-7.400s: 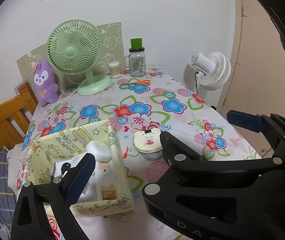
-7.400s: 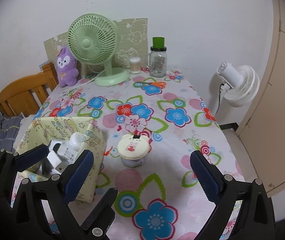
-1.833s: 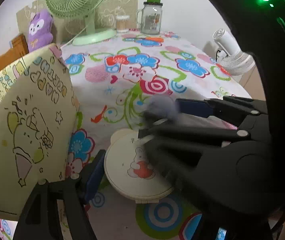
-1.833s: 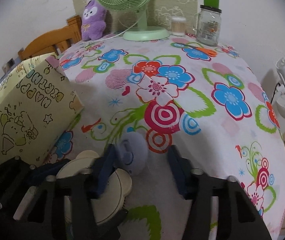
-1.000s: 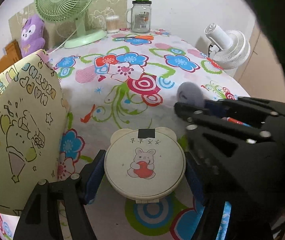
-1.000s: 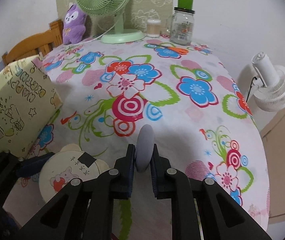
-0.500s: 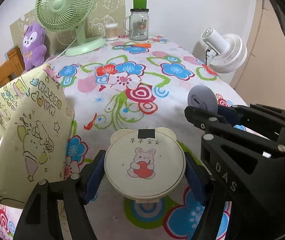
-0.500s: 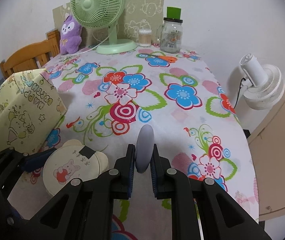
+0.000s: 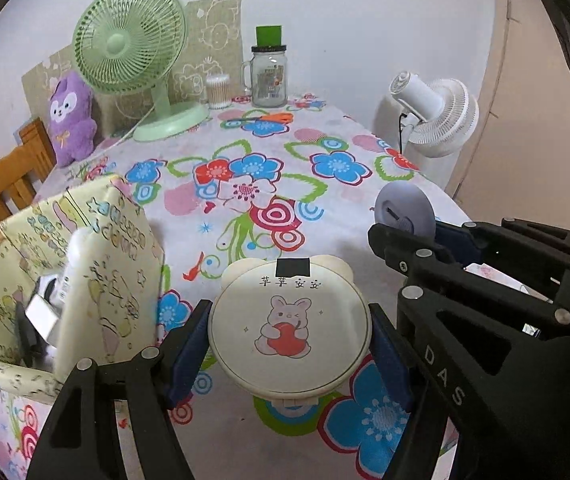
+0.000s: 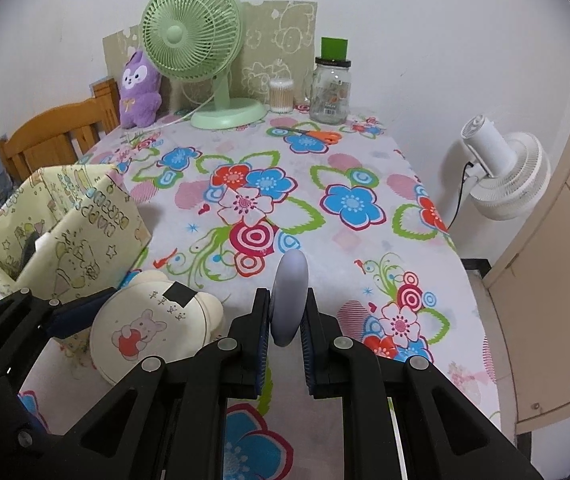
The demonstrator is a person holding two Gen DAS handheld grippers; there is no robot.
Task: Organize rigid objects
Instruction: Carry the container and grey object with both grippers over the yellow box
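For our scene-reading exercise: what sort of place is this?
Probably a room in a home: a table under a floral tablecloth, a purple plush toy beside a green desk fan, and a wooden chair.

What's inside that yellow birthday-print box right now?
In the yellow box, the left wrist view shows a tall white item and a small white block beside something dark. The box walls hide the bottom and whatever else lies there.
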